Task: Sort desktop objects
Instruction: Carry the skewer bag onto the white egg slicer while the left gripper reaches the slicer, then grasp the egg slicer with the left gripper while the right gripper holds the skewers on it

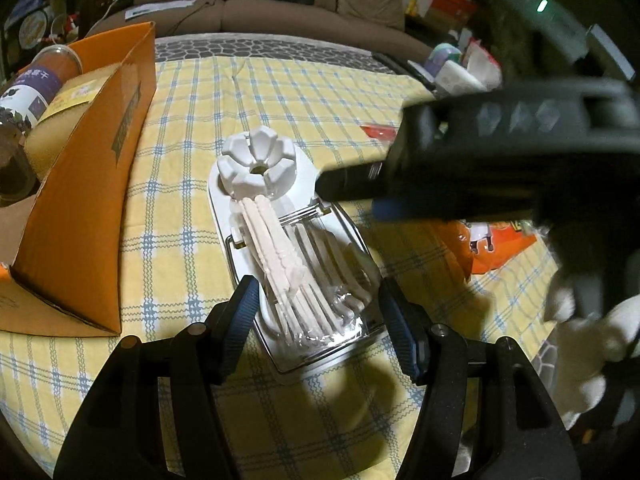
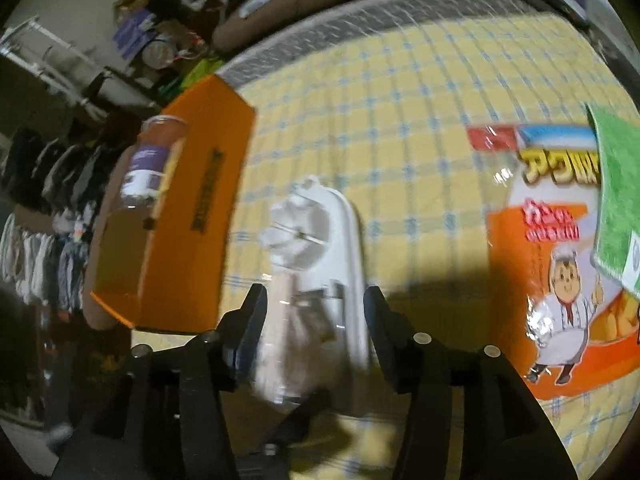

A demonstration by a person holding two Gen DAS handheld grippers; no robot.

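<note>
A white egg slicer [image 1: 256, 160] lies on the yellow checked cloth, with a clear pack of pale plastic forks [image 1: 280, 264] resting on its wires. My left gripper [image 1: 320, 312] holds the slicer's near end, its blue pads against both sides. The right gripper [image 1: 348, 200] reaches in from the right, above the slicer's far half, beside the flower-shaped cutter. In the blurred right wrist view the right gripper [image 2: 316, 312] stands open, and the slicer [image 2: 340, 240] and fork pack lie between its fingers without being pressed.
An orange cardboard box [image 1: 80, 208] at the left holds a jar with a purple label [image 1: 32, 92]. An orange snack bag [image 2: 552, 260] and a green cloth [image 2: 620, 200] lie at the right. A sofa [image 1: 280, 8] stands behind the table.
</note>
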